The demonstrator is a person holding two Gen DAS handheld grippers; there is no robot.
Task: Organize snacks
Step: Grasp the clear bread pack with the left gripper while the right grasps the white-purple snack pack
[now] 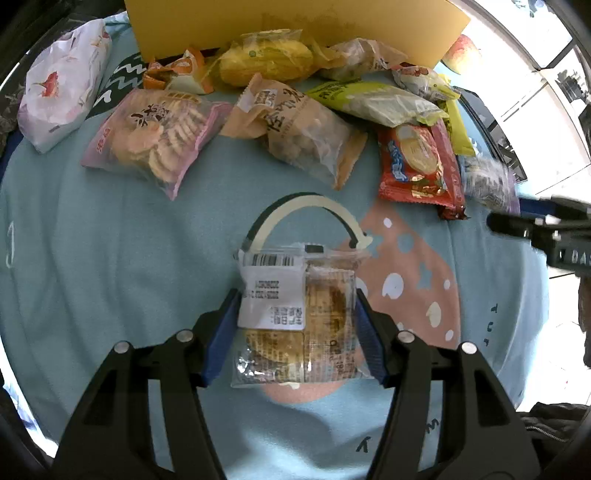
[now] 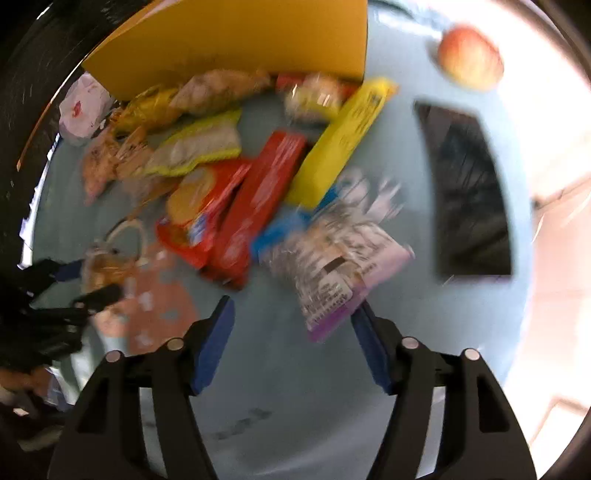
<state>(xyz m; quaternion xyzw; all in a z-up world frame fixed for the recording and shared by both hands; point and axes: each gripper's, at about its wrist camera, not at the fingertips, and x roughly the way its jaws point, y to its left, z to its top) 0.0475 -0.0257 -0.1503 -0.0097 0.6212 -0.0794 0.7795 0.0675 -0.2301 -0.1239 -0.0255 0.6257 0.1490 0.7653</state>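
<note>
My left gripper (image 1: 295, 299) has its blue pads on both sides of a clear cracker packet (image 1: 297, 317) with a white label, lying on the light blue cloth (image 1: 110, 258); the pads touch its edges. A pile of snack bags lies beyond: a pink biscuit bag (image 1: 155, 136), a tan bag (image 1: 299, 129), a red packet (image 1: 417, 162). My right gripper (image 2: 291, 314) is open and empty, with a purple-edged clear packet (image 2: 340, 266) just ahead near its right finger. The right view is blurred. The right gripper's finger shows in the left view (image 1: 517, 223).
A yellow box (image 1: 295, 26) stands behind the pile. An apple (image 2: 471, 55) lies at the far right, and a dark rectangular object (image 2: 469, 192) lies on the cloth right of the snacks. A white patterned bag (image 1: 62, 81) sits far left.
</note>
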